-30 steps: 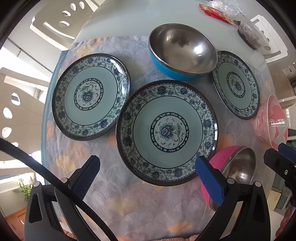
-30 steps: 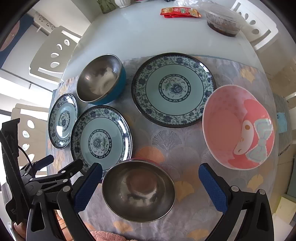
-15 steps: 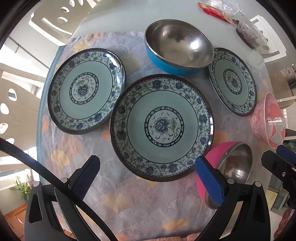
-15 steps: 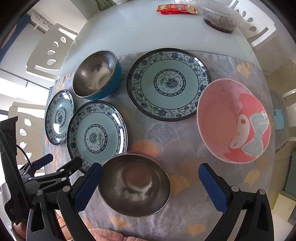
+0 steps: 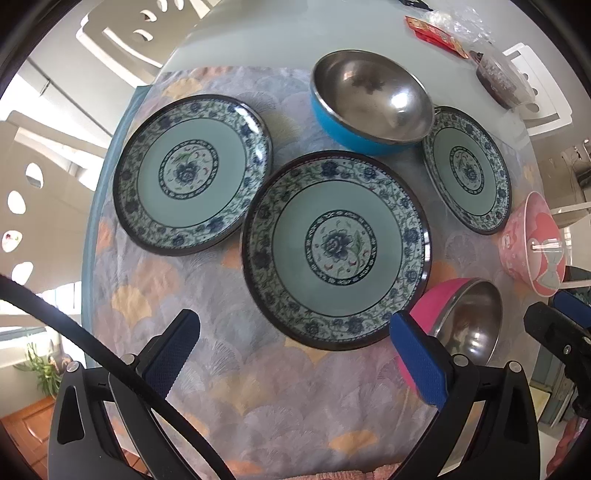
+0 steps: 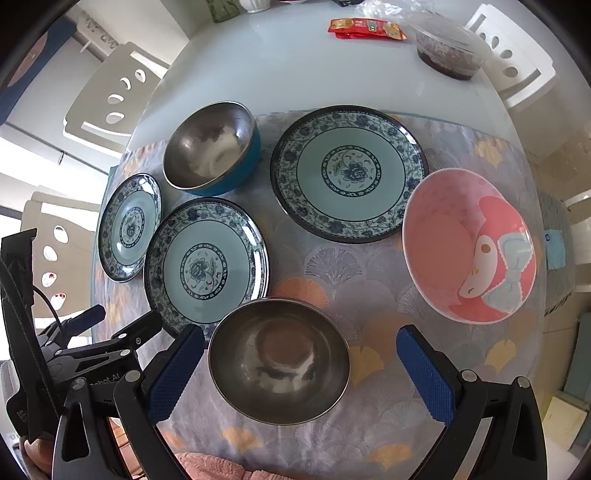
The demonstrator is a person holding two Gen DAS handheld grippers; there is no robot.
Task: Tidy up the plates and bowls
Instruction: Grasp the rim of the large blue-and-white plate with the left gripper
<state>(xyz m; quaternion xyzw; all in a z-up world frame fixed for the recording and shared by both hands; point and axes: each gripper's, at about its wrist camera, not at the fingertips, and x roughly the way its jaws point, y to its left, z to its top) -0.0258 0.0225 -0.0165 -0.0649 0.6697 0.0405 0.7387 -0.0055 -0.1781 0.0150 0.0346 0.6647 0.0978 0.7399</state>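
1. Left wrist view looks down on a patterned tablecloth with the left gripper held above it, its blue-padded jaws spread wide and holding nothing.
2. Between and just beyond those jaws lies the middle floral plate, flat on the cloth; its near rim sits between the two pads.
3. A second floral plate lies just beside it on the left, and a third floral plate lies farther right, partly behind the blue steel bowl.
4. Whether the blue bowl touches that third plate is hard to tell from this angle.
5. Right wrist view shows the right gripper with jaws wide apart, flanking the pink steel bowl but not touching it.
6. The pink cartoon bowl stands upright near the cloth's right edge, just beside the third plate.
7. On the bare table beyond the cloth rest a red snack packet and a clear lidded container.
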